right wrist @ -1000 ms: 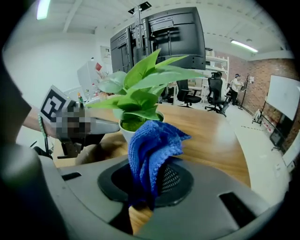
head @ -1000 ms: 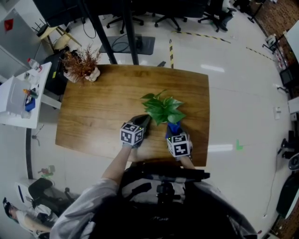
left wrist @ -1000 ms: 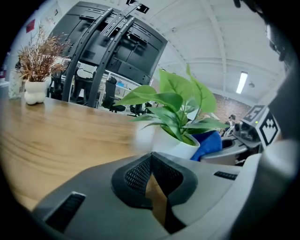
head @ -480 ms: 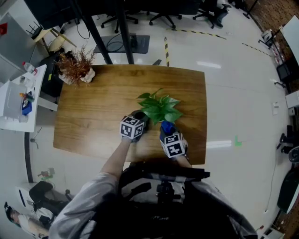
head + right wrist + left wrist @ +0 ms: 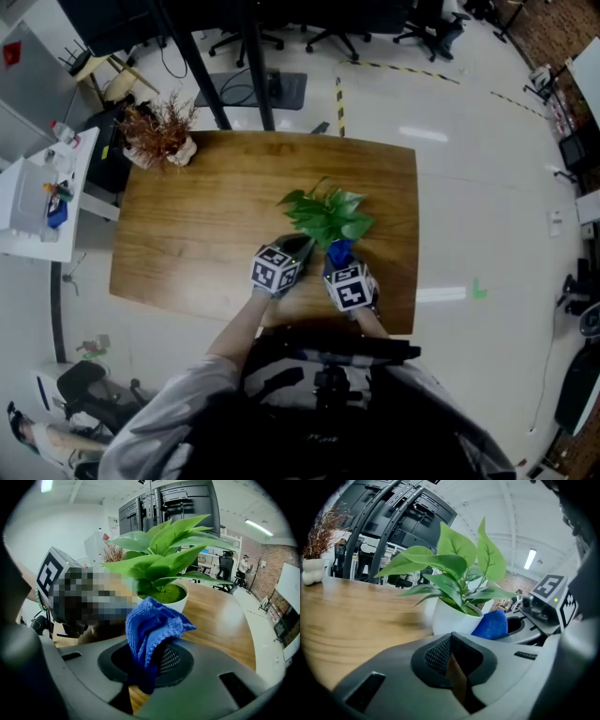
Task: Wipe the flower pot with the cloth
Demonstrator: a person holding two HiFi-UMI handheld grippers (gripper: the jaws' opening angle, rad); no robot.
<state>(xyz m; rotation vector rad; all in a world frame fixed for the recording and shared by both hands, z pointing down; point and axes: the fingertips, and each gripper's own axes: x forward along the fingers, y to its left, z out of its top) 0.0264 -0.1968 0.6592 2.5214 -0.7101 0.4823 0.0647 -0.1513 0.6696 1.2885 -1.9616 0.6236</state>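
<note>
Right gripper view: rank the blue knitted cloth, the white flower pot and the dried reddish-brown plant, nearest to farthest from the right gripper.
1. Blue knitted cloth, clamped between the jaws.
2. White flower pot, just behind it, centre.
3. Dried reddish-brown plant, far back, left.

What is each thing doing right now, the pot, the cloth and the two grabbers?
White flower pot with green leaves: upright on the wooden table.
Blue cloth: bunched, beside the pot.
Left gripper: shut, empty.
Right gripper: shut on the cloth.
White vase of dried twigs: upright.
</note>
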